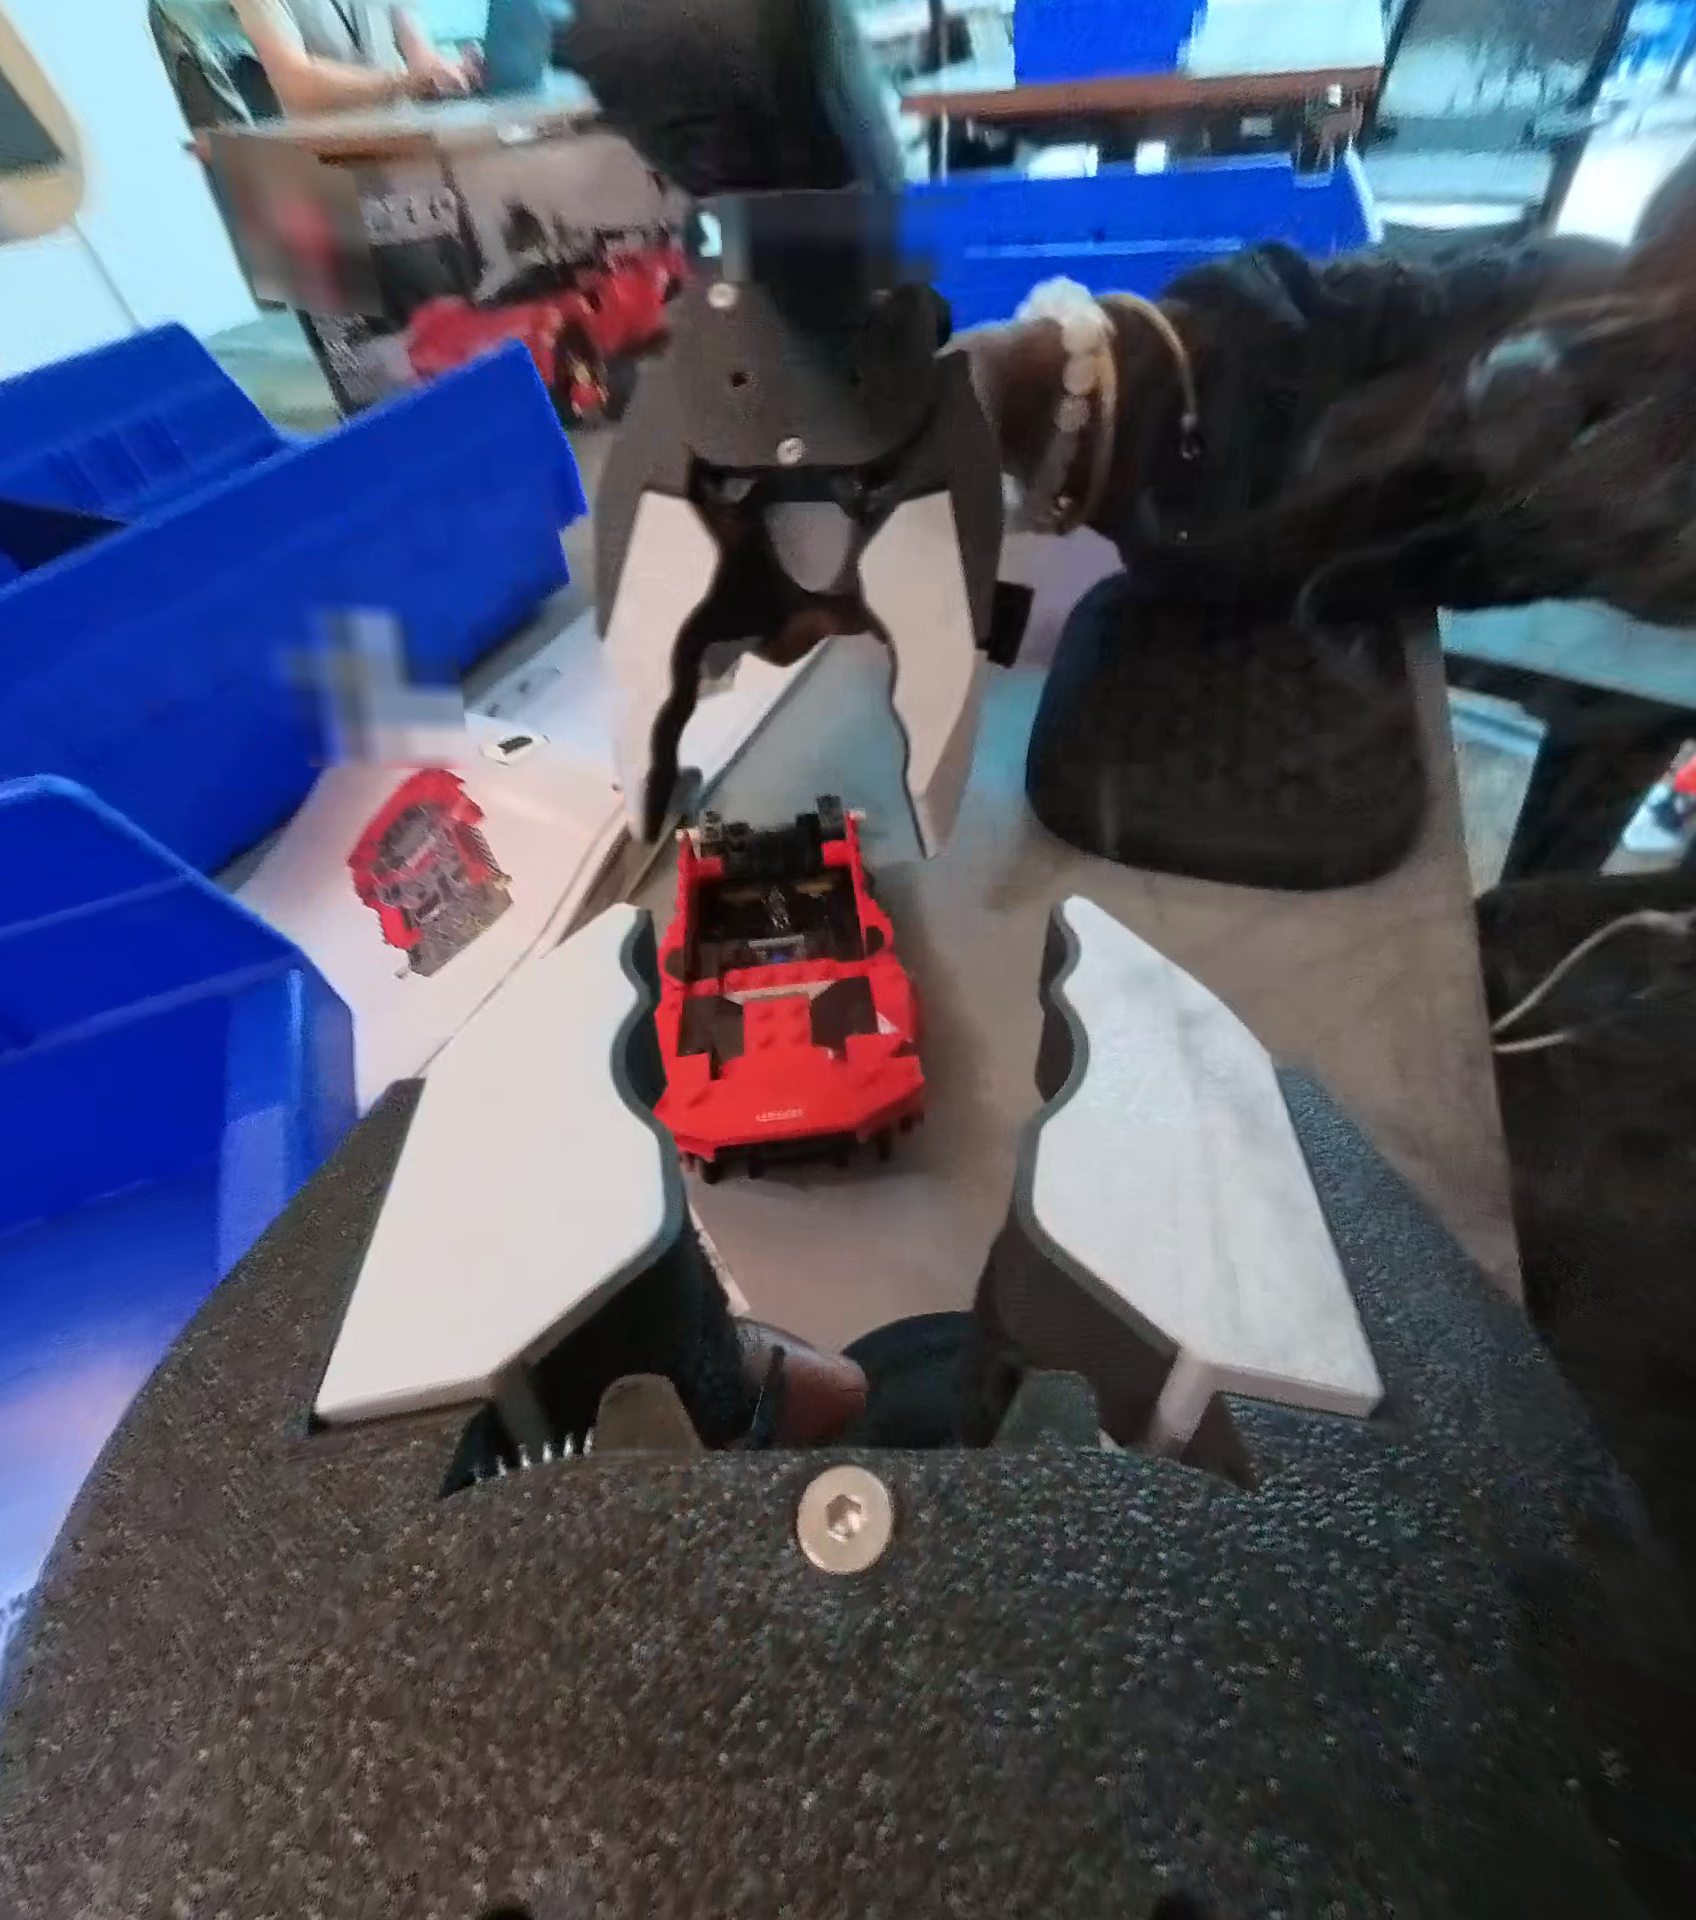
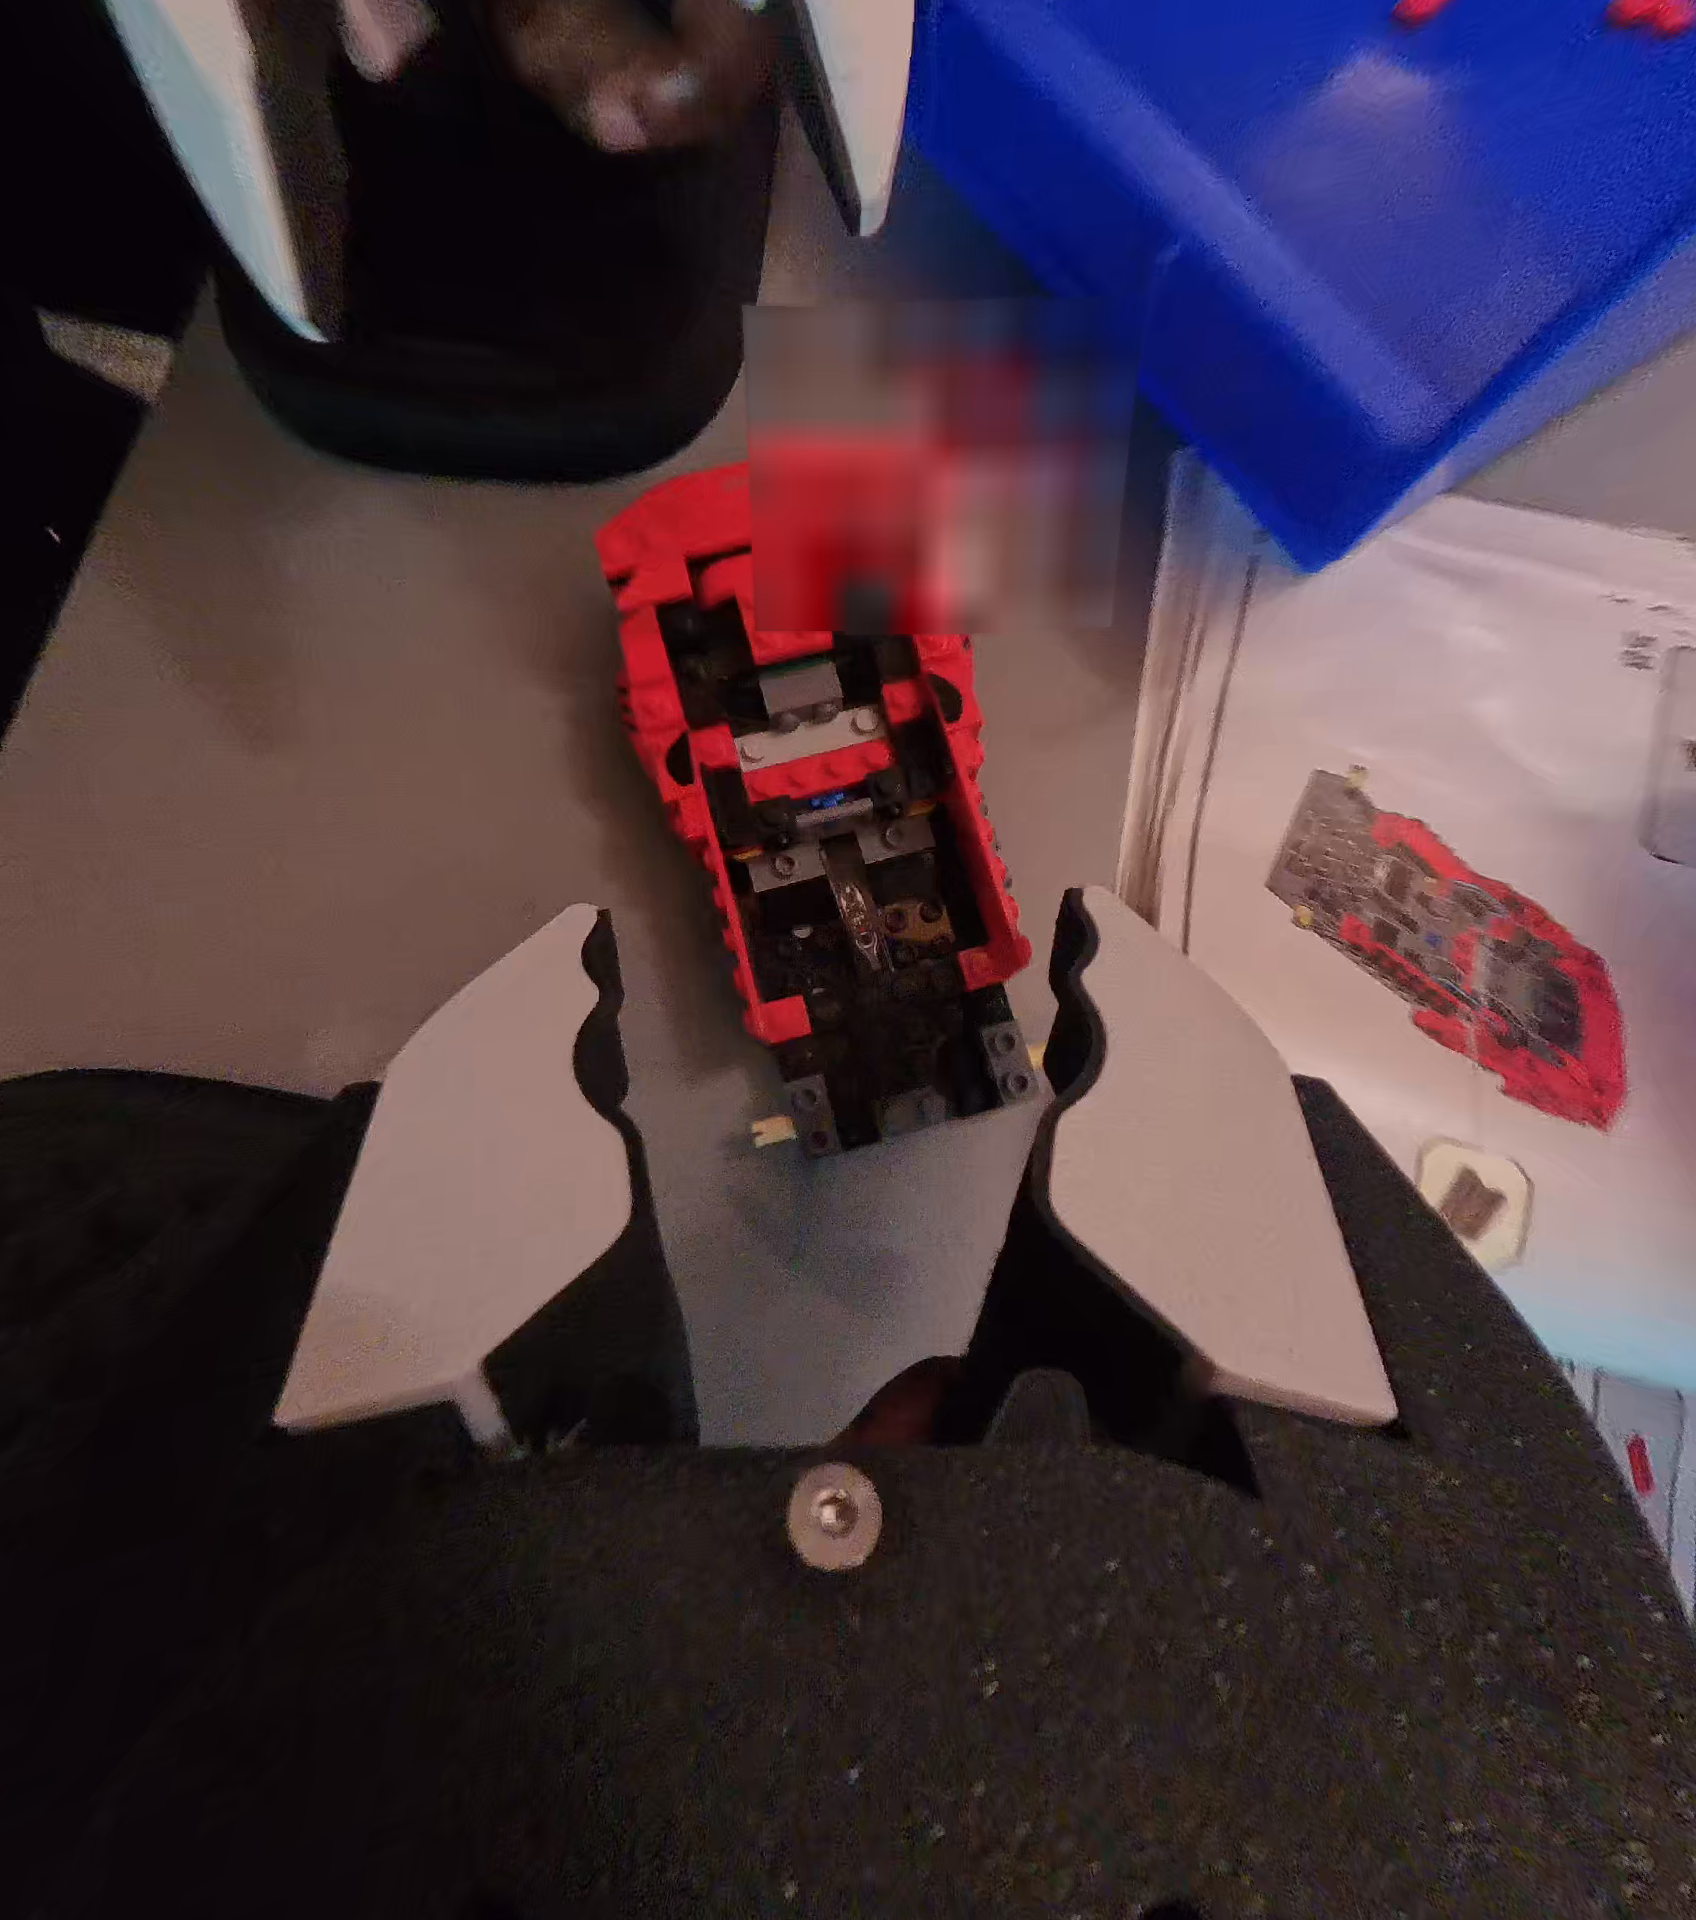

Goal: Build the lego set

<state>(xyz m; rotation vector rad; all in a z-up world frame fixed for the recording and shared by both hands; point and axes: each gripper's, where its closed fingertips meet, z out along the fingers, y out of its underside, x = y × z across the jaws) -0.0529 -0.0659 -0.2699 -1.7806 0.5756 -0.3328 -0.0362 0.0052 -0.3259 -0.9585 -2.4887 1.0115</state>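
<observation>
A partly built red and black lego car [image 1: 787, 997] stands on the grey table [image 1: 1239, 987], its open cabin showing from above. My left gripper [image 1: 844, 914] is open and empty, its fingers on either side of the car's nose. My right gripper [image 1: 787, 826] faces it from the far end, open, tips just past the car's rear. In the right wrist view the car [image 2: 823, 831] lies ahead of my open right gripper [image 2: 833, 914], its black rear end between the fingertips. The left gripper's white fingers [image 2: 220, 187] show at the top.
Blue parts bins [image 1: 148, 644] line the left side. An open instruction booklet [image 1: 428, 862] lies left of the car; it shows in the right wrist view [image 2: 1446, 883]. A blue bin [image 2: 1343, 229] holds red pieces. A dark round object [image 1: 1228, 727] sits right. A lego box [image 1: 470, 260] stands behind. Across from one pair of fingers to the other is roughly 10 cm.
</observation>
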